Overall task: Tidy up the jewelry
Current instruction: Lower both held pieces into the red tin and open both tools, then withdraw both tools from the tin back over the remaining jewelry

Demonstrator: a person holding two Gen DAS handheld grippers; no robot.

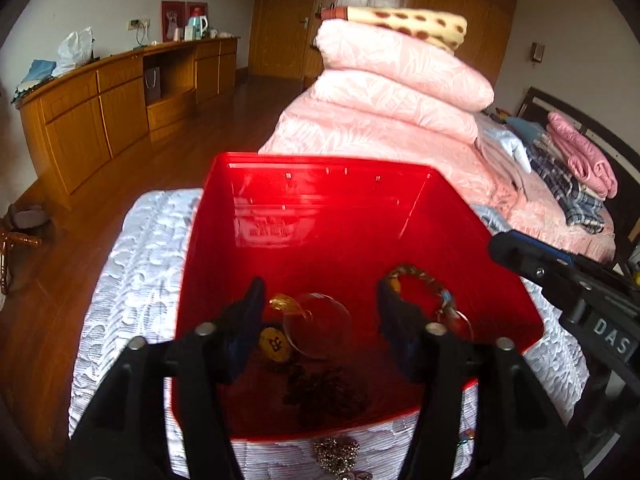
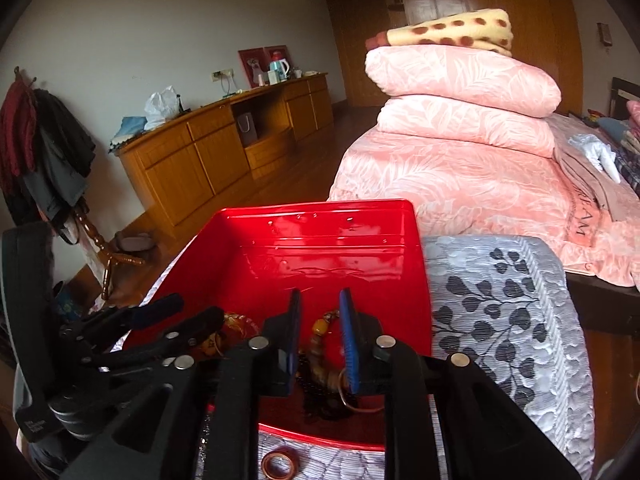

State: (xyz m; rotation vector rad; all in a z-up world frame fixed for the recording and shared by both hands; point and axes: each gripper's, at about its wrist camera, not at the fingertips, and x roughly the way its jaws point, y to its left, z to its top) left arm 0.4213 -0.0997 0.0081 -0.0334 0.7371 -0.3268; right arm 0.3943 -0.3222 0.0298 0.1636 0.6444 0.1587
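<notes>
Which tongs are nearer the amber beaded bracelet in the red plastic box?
Right. The right tongs are open, straddling the amber beaded bracelet in the red plastic box. The left tongs hover open beside it, over a clear bangle.

Your left gripper [image 1: 320, 312] is built from matte black plastic arms that widen toward the camera, each with cut-out slots along its length. Round silver screw heads sit at the joints, two on each side. Its fingers [image 1: 248, 312] are faced with dark blue pads, narrow and tapering at the tips.

Your right gripper [image 2: 320, 320] has the same black arms and silver screw heads. Its fingers [image 2: 349, 336] carry brighter blue pads, flat and ribbed along the edge.

From the left wrist view, the side of your right gripper shows a blue strip along one black arm, small screws, and white letters "DAS" on a black block.
</notes>
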